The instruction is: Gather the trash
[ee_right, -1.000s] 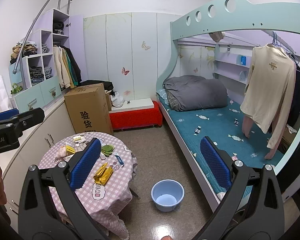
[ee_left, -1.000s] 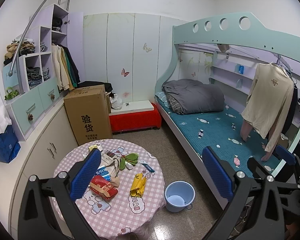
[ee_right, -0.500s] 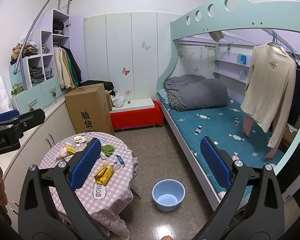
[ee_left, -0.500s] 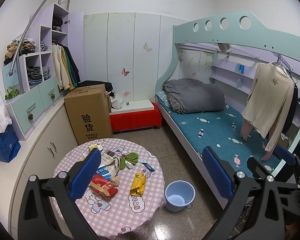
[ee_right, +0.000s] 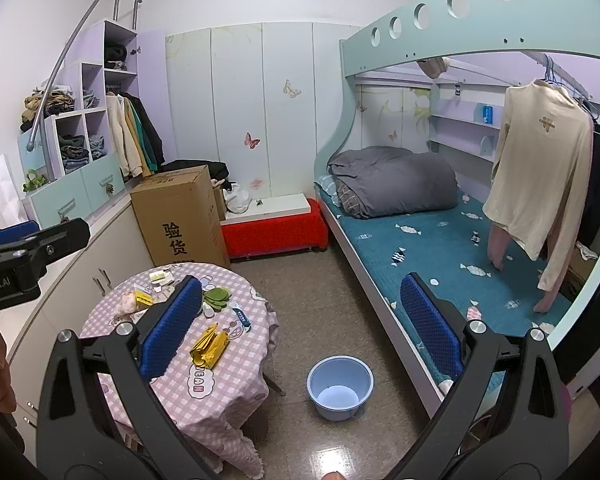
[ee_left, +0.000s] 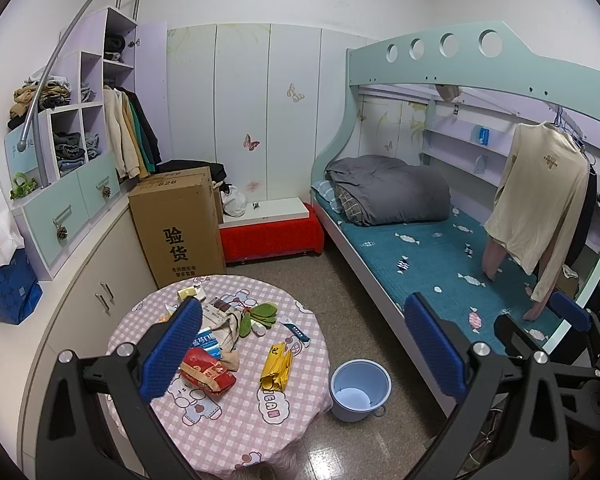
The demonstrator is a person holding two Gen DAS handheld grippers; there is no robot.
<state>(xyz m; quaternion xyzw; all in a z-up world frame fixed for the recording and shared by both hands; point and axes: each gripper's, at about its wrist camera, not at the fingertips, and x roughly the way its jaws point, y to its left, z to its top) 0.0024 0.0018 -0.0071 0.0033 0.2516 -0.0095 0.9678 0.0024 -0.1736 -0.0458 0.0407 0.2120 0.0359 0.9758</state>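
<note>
Left hand-held gripper (ee_left: 300, 344) fingers wide apart, empty, hovering above bench (ee_left: 240, 432). Right hand-held gripper (ee_right: 300, 320) fingers also spread wide, nothing held, above floor between bench and bed (ee_right: 432, 248). Trash on pink checked bench, left to right: red wrapper (ee_left: 208, 374) near left, blue-white carton (ee_left: 208, 342) just behind it, green scraps (ee_left: 260, 314) mid-far, yellow wrapper (ee_left: 277, 366) right of centre. Blue bucket (ee_left: 360, 390) on floor just right of bench. Cardboard box (ee_left: 178, 224) far left, behind bench.
</note>
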